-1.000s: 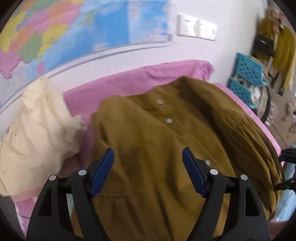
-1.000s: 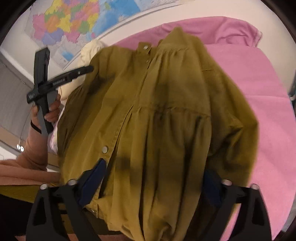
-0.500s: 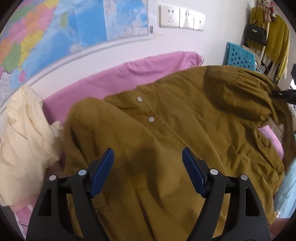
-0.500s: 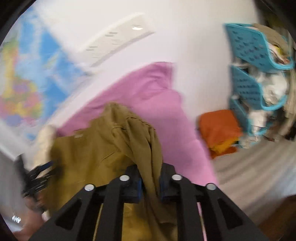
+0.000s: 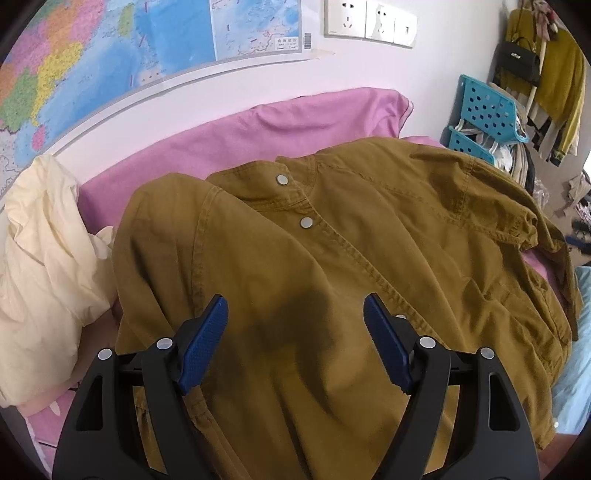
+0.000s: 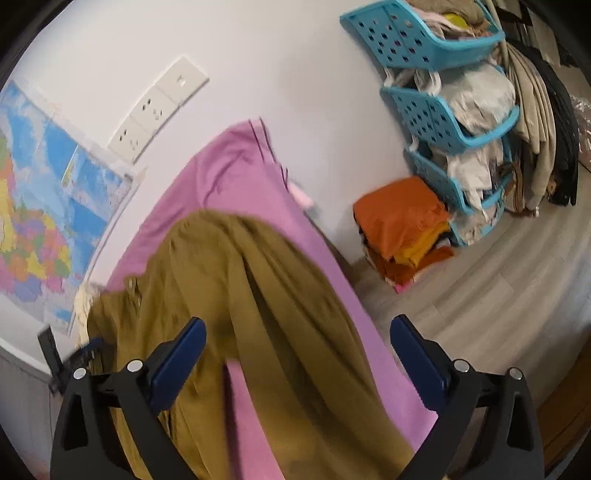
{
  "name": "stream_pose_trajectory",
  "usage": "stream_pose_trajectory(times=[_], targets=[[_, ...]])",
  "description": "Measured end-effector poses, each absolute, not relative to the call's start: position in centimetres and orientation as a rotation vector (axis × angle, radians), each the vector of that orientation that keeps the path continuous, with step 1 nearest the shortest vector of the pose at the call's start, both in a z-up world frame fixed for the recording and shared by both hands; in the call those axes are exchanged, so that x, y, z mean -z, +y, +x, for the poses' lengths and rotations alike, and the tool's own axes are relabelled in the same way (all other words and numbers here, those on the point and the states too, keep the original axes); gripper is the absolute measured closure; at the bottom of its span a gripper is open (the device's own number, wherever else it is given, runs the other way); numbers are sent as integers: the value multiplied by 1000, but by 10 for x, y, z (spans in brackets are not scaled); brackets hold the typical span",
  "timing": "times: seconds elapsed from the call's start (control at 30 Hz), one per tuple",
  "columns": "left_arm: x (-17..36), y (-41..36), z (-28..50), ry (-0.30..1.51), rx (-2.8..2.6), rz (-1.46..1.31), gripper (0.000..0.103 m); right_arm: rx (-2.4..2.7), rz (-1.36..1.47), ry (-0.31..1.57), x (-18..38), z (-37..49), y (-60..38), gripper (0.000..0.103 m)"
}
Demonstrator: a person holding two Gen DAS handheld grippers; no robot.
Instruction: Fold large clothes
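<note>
A large olive-brown snap-button shirt (image 5: pixel 332 280) lies spread on the pink-covered bed (image 5: pixel 258 129). Its right sleeve is folded in over the body (image 6: pixel 266 302). My left gripper (image 5: pixel 295 328) is open and empty, hovering over the shirt's lower front. My right gripper (image 6: pixel 299 354) is open and empty, above the folded sleeve at the bed's right side. The left gripper also shows small at the left of the right wrist view (image 6: pixel 70 354).
A cream garment (image 5: pixel 44 258) is heaped at the bed's left. Stacked blue baskets (image 6: pixel 436 103) and folded orange clothes (image 6: pixel 402 221) stand by the wall on the right. A map (image 5: pixel 110 55) and sockets (image 5: pixel 369 18) are on the wall. Clothes hang at far right (image 5: pixel 554 81).
My right gripper held the shirt's sleeve shut half a second ago; now it has opened and let go, and the sleeve lies over the shirt. The left gripper stayed open above the shirt.
</note>
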State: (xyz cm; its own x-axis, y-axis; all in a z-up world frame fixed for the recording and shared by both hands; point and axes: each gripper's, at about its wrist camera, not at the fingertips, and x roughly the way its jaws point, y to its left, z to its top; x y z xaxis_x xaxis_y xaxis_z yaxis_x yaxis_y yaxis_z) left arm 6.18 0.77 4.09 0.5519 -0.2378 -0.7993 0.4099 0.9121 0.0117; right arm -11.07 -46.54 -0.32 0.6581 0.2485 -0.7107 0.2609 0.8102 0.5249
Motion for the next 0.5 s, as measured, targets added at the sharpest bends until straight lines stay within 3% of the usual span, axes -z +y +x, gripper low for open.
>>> stream_pose_trajectory(times=[0.17, 0.2, 0.23, 0.27, 0.3, 0.33, 0.5], targets=[[-43, 2, 57, 910, 403, 211, 28, 31, 508, 949, 26, -132, -443, 6], [-43, 2, 56, 909, 406, 212, 28, 40, 494, 947, 30, -135, -442, 11], [-43, 1, 56, 907, 409, 211, 28, 30, 501, 957, 35, -135, -443, 37], [-44, 1, 55, 906, 413, 210, 28, 39, 508, 962, 38, -134, -445, 48], [-44, 1, 55, 905, 412, 209, 28, 63, 500, 955, 36, -134, -449, 73], [-44, 1, 55, 905, 412, 206, 28, 55, 513, 946, 34, -134, -453, 88], [-44, 6, 56, 906, 412, 194, 28, 182, 468, 800, -25, -139, -478, 91]])
